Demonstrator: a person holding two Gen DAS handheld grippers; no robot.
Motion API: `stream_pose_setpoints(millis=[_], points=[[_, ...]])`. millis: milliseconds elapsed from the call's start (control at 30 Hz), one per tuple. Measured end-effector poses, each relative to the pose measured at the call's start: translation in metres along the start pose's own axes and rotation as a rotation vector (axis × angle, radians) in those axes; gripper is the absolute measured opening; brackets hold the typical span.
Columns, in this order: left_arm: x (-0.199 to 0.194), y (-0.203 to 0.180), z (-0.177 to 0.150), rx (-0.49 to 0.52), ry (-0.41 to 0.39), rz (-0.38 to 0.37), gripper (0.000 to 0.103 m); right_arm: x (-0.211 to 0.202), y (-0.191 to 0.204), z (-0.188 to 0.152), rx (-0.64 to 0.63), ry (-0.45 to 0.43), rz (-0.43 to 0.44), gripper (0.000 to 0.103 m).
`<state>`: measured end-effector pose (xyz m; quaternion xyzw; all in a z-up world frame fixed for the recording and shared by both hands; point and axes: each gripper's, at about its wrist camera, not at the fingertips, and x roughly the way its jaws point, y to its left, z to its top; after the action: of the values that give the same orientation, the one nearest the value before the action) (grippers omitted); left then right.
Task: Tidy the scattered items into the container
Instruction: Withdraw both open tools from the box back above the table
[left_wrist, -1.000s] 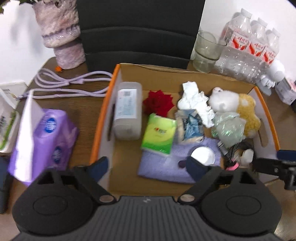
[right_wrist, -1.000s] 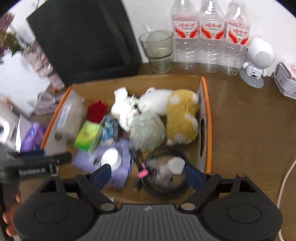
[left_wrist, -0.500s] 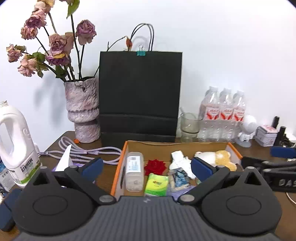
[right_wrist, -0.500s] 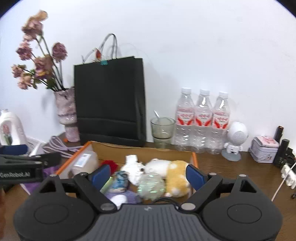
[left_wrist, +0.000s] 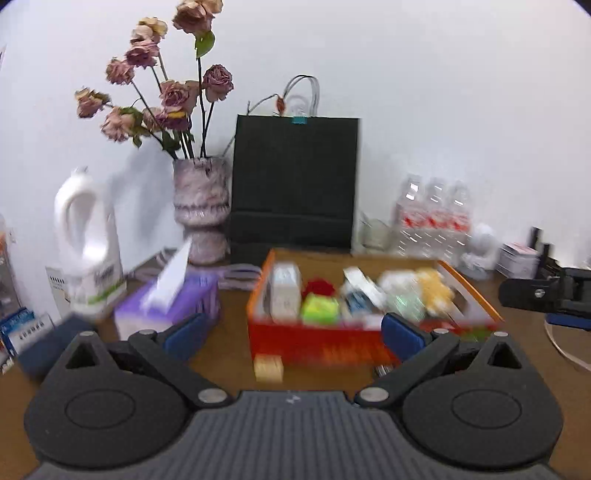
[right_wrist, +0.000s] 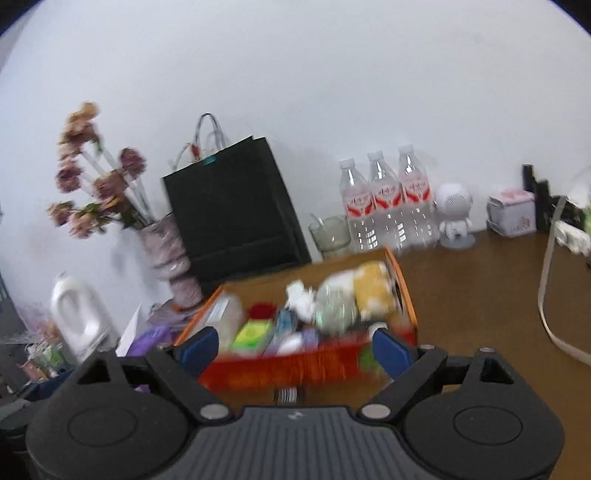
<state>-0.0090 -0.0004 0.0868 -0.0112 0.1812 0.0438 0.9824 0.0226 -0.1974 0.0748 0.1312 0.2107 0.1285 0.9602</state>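
An orange-red cardboard box (left_wrist: 321, 343) stands on the brown table, blurred in both views. It holds a clear bottle (left_wrist: 284, 291), a red flower (left_wrist: 319, 288), a green tissue pack (left_wrist: 319, 310), a yellow-and-white plush (left_wrist: 432, 291) and several other items. My left gripper (left_wrist: 293, 336) is open, short of the box's front wall, with nothing between its fingers. My right gripper (right_wrist: 295, 350) is also open and holds nothing, facing the same box (right_wrist: 295, 365) from the near side. A small pale yellow block (left_wrist: 269, 367) lies on the table just in front of the box.
Left of the box are a purple tissue box (left_wrist: 166, 306), a white jug (left_wrist: 90, 254) and a vase of dried roses (left_wrist: 201, 210). Behind it stand a black paper bag (left_wrist: 295, 184), a glass (right_wrist: 330, 234) and three water bottles (right_wrist: 386, 199). A white cable (right_wrist: 546, 280) lies right.
Both grippers have drawn back from above the box and tilted up. The views went from looking down into the box to facing its front wall and the back wall.
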Motion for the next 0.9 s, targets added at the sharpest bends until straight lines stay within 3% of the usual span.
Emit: stream_pose_setpoints(millis=[67,167,433,667,900], points=[[-0.025,-0.006,-0.024,0.028,0.008,0.012,0.103,-0.027,-0.001,-0.03,-0.004,-0.016,-0.039,0.091],[-0.064,-0.008,-0.049,0.028,-0.012,0.027,0.103,-0.058,-0.003,-0.062,0.038,-0.009,-0.01,0.091],[-0.14,-0.007,-0.078,0.043,-0.03,0.031,0.103,-0.131,0.017,-0.109,-0.097,-0.035,-0.001,0.091],[-0.163,-0.004,-0.099,0.054,0.008,0.023,0.103,-0.167,0.023,-0.125,-0.147,-0.056,0.007,0.091],[-0.143,0.001,-0.104,0.039,0.049,0.029,0.103,-0.151,0.019,-0.131,-0.158,-0.023,-0.003,0.091]])
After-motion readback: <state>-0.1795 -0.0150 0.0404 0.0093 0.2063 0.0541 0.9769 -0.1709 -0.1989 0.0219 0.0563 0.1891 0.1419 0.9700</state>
